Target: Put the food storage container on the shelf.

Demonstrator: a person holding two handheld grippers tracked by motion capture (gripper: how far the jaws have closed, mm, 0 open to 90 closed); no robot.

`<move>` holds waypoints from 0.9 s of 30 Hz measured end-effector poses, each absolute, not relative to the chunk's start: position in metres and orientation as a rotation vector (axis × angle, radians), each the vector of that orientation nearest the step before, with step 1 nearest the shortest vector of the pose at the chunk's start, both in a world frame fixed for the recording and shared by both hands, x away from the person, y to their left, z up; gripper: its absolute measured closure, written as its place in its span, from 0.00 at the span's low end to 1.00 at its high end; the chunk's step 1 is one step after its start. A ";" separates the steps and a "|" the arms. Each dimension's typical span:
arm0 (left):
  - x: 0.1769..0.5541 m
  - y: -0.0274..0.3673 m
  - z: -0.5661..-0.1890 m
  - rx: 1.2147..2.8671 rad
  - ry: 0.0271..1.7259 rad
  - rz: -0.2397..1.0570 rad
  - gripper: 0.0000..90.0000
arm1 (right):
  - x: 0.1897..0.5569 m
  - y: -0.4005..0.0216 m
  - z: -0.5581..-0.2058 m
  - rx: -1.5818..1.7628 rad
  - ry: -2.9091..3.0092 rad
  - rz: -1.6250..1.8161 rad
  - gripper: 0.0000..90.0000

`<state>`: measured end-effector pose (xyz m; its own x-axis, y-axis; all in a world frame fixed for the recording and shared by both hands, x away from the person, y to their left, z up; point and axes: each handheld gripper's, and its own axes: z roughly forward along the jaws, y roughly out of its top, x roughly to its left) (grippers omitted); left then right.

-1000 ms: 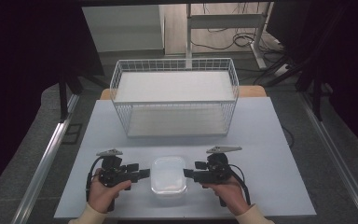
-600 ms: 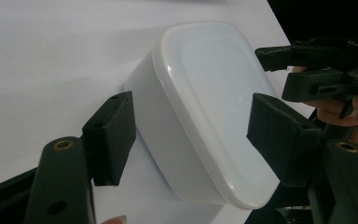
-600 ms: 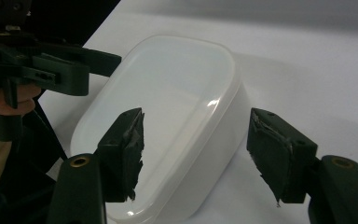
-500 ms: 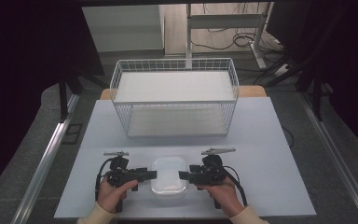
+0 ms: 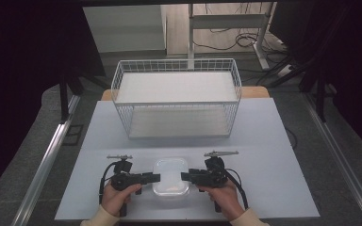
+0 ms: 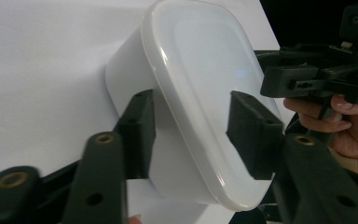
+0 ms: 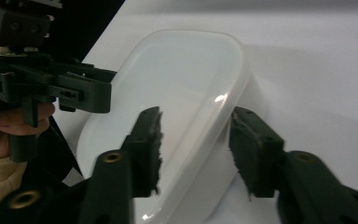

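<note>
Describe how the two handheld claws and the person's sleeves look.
Both the left claw and right claw are matte black, each with two flat rectangular pads, brass-ringed pivot holes, a grey three-cornered plate on top and a trailing black cable. The sleeves are cream, with knitted cuffs.

A white table is set on a grey carpeted floor. Metal rails are seen along both sides. Behind it, desk legs and loose cables are lit; dark panels flank them.
</note>
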<state>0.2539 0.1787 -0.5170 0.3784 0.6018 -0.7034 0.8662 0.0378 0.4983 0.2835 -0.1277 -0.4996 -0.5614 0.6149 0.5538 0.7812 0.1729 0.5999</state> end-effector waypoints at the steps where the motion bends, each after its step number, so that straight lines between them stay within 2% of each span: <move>1: 0.252 0.179 -0.516 1.658 1.320 -0.333 0.63 | 0.284 -0.131 -0.499 -1.376 -2.213 -1.329 0.68; 7: 0.246 0.184 -0.507 1.651 1.297 -0.307 0.76 | 0.283 -0.138 -0.497 -1.366 -2.145 -1.344 0.77; 15: 0.242 0.185 -0.502 1.650 1.273 -0.288 0.81 | 0.281 -0.143 -0.493 -1.355 -2.120 -1.374 0.82; 21: 0.238 0.184 -0.494 1.674 1.231 -0.202 0.86 | 0.278 -0.144 -0.487 -1.337 -2.156 -1.411 0.87; 27: 0.236 0.182 -0.492 1.687 1.222 -0.174 0.88 | 0.275 -0.143 -0.482 -1.313 -2.222 -1.439 0.88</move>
